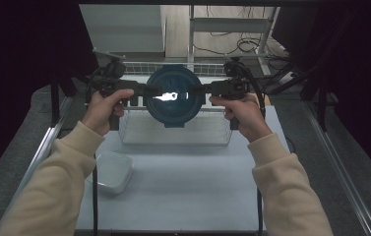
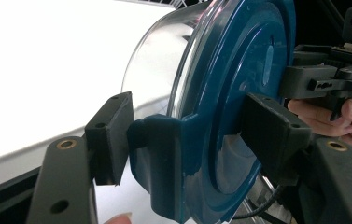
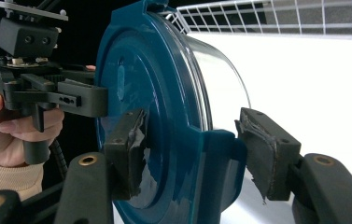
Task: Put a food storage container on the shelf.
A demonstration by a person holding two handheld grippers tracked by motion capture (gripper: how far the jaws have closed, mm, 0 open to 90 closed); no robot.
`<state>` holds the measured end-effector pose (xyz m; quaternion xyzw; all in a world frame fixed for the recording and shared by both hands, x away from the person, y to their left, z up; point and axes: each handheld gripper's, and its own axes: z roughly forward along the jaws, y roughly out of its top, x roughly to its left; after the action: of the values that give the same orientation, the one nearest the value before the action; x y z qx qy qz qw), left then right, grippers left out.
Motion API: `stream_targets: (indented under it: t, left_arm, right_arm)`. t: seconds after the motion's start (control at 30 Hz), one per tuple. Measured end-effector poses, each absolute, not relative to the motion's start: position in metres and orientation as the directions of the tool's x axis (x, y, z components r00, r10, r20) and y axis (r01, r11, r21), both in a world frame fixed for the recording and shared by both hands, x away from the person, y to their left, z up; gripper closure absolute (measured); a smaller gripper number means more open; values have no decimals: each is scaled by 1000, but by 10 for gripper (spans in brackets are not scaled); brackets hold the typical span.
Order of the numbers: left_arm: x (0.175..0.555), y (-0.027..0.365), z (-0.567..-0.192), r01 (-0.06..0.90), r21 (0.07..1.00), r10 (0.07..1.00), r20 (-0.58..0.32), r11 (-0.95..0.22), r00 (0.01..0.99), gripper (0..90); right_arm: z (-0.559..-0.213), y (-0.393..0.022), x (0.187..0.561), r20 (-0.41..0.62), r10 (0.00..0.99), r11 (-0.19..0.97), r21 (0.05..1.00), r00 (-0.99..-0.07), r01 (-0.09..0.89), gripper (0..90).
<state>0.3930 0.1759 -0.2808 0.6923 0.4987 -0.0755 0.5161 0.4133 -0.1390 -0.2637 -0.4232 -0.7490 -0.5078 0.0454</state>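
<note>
Both grippers clamp the round container with blue lid (image 1: pixel 175 96) at upper centre of the high view, above the wire basket (image 1: pixel 173 130). Left gripper (image 1: pixel 151 91) grips its left lid clip, right gripper (image 1: pixel 198 92) the right clip; jaws partly open, pads pressing.

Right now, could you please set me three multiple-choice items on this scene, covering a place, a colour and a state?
1. Where is the round container?
A. lifted between both hand-held grippers, above the wire basket
B. lying on the table
C. beside the square tub

2. What colour is its lid?
A. red
B. dark blue
C. white

3. How does the left hand-held gripper stand?
A. jaws empty
B. jaws on either side of the lid's latch tab
C. jaws on the square tub

Key: 1 A, the high view shows it held at both sides; 2 B, both gripper views show the blue; 3 B, the tab sits between the jaws.
</note>
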Motion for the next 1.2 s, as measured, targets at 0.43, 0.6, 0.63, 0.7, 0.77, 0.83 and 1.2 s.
stream_targets:
  t: [0.43,0.6,0.63,0.7,0.77,0.83,1.2]
  left_arm:
    - [423,184,-270,771,636,612,-627,45,482,353]
    - [435,184,-276,781,623,611,-637,50,469,353]
    - [437,184,-278,782,621,611,-638,48,469,353]
    - [442,184,-282,789,613,610,-642,46,464,352]
    - [446,184,-285,792,609,608,-646,46,461,352]
    - [449,184,-287,796,603,609,-650,47,456,351]
    - [463,183,-300,814,578,612,-665,60,427,346]
  right_arm:
    - [-249,-131,445,496,589,122,726,-638,676,429]
    - [-252,-130,456,501,590,126,718,-633,685,429]
    - [-254,-130,459,504,590,127,714,-631,688,429]
    - [-258,-130,464,508,591,127,708,-627,695,429]
    - [-262,-130,468,515,591,128,700,-621,703,429]
    - [-264,-131,471,516,593,128,697,-618,705,429]
    - [-277,-131,484,536,598,120,675,-596,728,430]
